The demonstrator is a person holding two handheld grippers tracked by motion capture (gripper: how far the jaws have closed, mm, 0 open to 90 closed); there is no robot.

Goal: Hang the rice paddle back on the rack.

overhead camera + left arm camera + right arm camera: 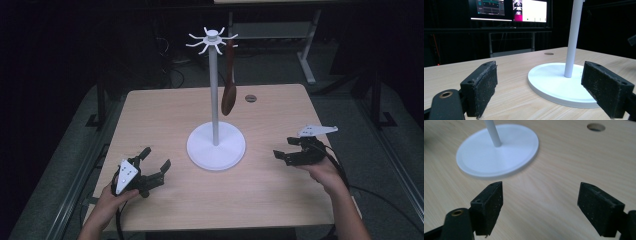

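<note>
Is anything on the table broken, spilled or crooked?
Nothing stands out. The white stand is upright on the table, the brown spoon hangs straight from a hook, and both claws, left and right, are open, holding nothing.

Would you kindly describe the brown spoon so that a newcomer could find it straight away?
Start at the wooden table and find the white stand near its middle, a round base with a tall pole. At the pole's top is a ring of hooks; the spoon hangs from one on the right, bowl down. It is the only dark brown thing against the white stand.
</note>
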